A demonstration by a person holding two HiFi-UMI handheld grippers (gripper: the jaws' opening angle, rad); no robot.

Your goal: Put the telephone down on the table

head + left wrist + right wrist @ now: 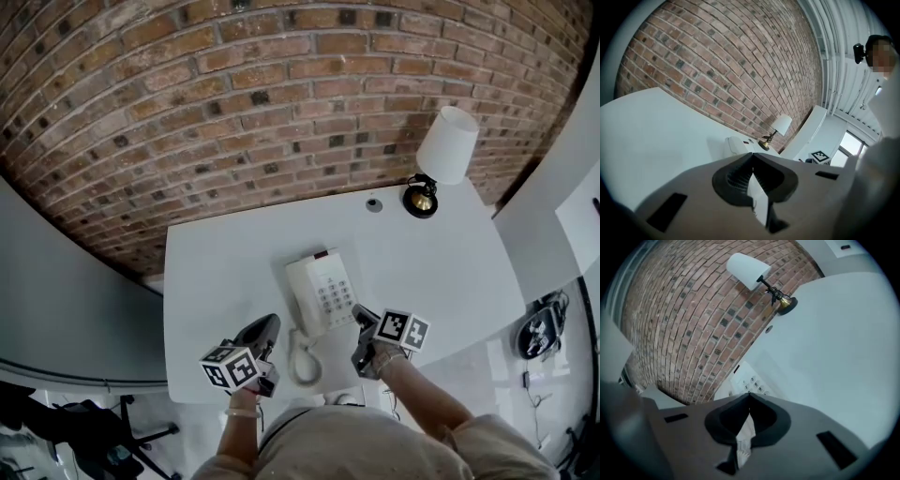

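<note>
A white telephone [321, 292] lies flat on the white table [216, 272], its handset resting along its left side and its coiled cord [302, 356] looping toward the near edge. My left gripper [265, 330] is just left of the cord, shut, with nothing between its jaws. My right gripper [360, 314] is by the phone's near right corner, also shut and empty. In the left gripper view, the telephone [736, 144] shows beyond the closed gripper [752, 153]. The right gripper view has the keypad [750, 380] just past the closed gripper [749, 393].
A table lamp [441, 155] with a white shade stands at the table's far right corner, with a small round fitting [374, 203] beside it. A brick wall runs behind the table. A dark chair base [103, 431] sits on the floor at lower left.
</note>
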